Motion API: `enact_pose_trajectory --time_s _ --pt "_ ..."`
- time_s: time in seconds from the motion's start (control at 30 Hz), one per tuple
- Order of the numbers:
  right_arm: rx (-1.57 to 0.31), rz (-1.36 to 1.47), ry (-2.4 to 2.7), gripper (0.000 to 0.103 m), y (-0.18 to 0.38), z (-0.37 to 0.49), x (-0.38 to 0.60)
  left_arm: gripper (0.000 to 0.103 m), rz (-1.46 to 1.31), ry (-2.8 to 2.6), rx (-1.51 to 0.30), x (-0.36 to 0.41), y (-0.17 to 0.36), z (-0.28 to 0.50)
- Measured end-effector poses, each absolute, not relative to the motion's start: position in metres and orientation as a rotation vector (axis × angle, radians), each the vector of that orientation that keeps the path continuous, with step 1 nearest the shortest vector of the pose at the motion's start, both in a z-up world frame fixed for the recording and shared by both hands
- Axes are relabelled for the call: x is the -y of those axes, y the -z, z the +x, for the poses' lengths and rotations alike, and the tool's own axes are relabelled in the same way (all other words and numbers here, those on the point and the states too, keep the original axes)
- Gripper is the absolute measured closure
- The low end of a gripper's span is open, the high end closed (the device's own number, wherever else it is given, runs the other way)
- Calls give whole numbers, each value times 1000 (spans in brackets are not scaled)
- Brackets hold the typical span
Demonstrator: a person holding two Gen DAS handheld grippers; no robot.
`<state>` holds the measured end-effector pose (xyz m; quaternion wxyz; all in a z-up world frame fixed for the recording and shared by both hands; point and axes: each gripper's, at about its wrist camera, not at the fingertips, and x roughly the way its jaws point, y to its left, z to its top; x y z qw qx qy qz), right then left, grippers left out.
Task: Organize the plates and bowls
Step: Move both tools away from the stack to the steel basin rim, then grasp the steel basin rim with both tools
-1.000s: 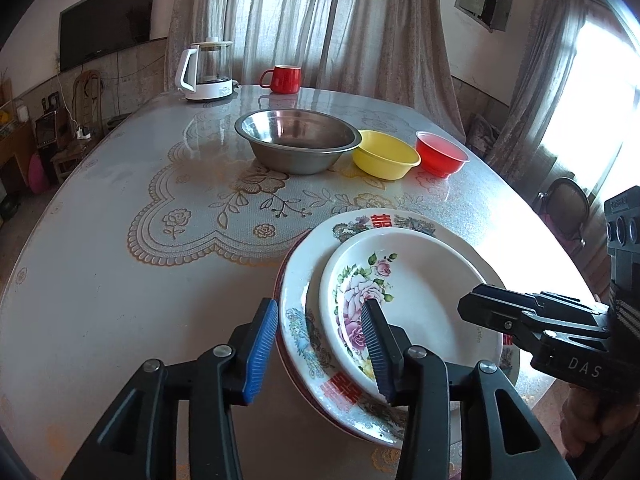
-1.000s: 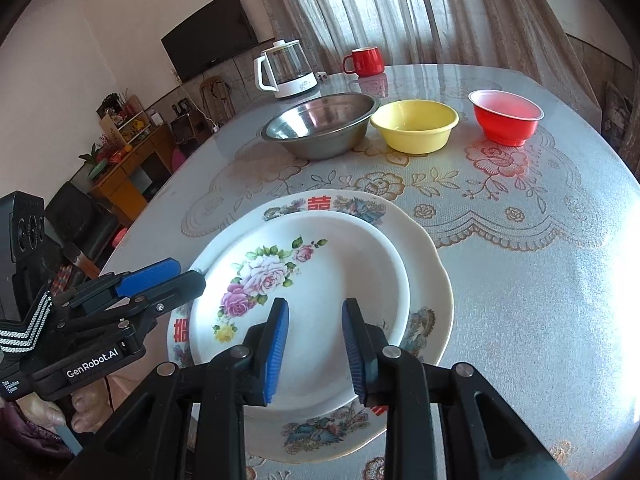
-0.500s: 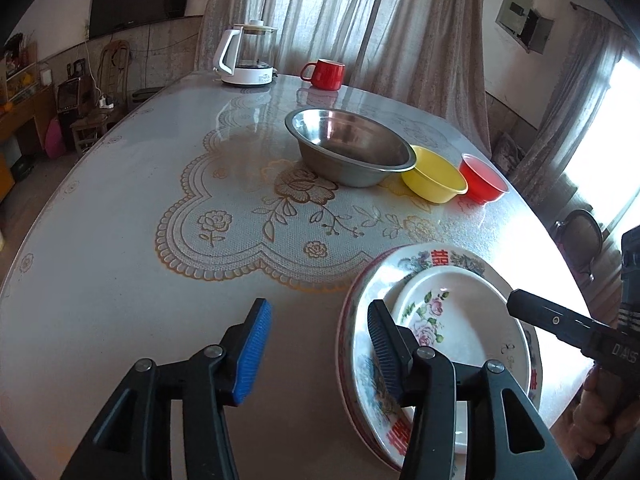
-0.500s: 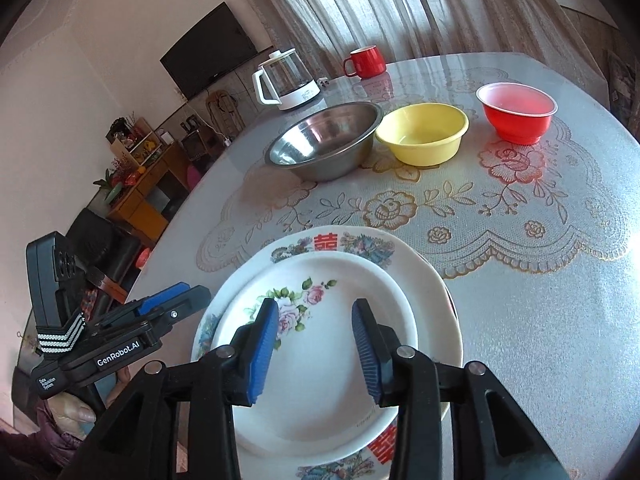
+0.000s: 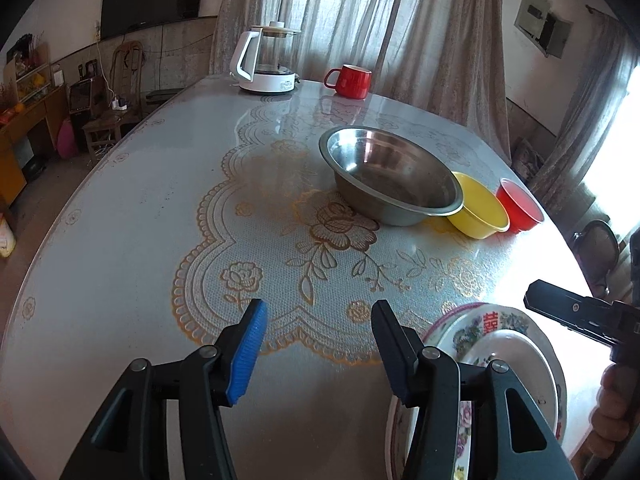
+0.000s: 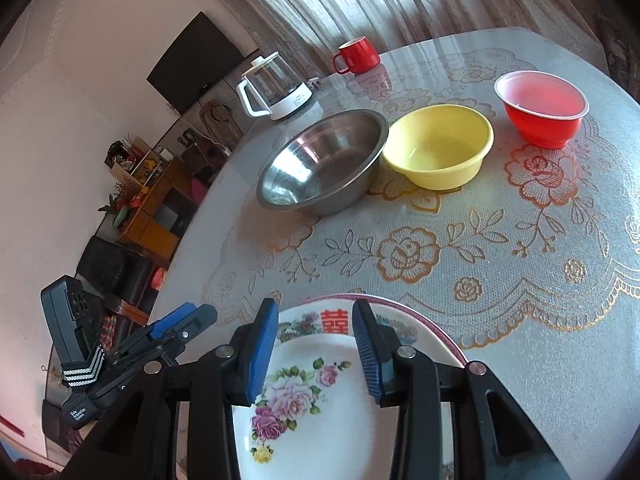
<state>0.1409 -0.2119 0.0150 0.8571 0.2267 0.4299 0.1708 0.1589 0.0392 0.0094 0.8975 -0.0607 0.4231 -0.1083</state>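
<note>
A small floral plate [image 6: 312,412] lies on a larger plate with red characters [image 6: 404,322] at the table's near edge; the stack shows in the left wrist view [image 5: 508,340]. A steel bowl [image 6: 324,164], a yellow bowl [image 6: 440,148] and a red bowl [image 6: 544,108] stand in a row farther back. My right gripper [image 6: 316,346] is open and empty above the plates. My left gripper [image 5: 320,354] is open and empty over bare tablecloth, left of the plates.
A glass kettle [image 5: 266,60] and a red mug [image 5: 352,80] stand at the table's far end. The round table [image 5: 120,220] has a lace-pattern cloth. A chair [image 5: 596,252] is at the right, cabinets at the left.
Both grippers have pulled back and up from the plate stack. The left one swung left off the plates and opened wider. The right one opened wider too.
</note>
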Motion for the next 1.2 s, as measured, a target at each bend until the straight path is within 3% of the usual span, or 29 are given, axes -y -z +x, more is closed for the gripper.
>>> enact_pose_trajectory --time_s 0.7,0.8,0.93,1.0,1.2 --pt "-946 613 -238 65 6 253 211 48 -272 220 -844 -36 -16 281" --pt "-949 634 -223 65 11 263 215 53 -259 216 -868 -28 -9 295" --pt "-972 629 -224 68 19 275 212 76 -264 243 -888 -21 2 304" --pt "-988 619 -231 70 23 278 210 82 -269 262 -886 -18 2 302" --pt "-995 612 -254 72 25 280 204 85 -246 250 -883 -13 -2 296"
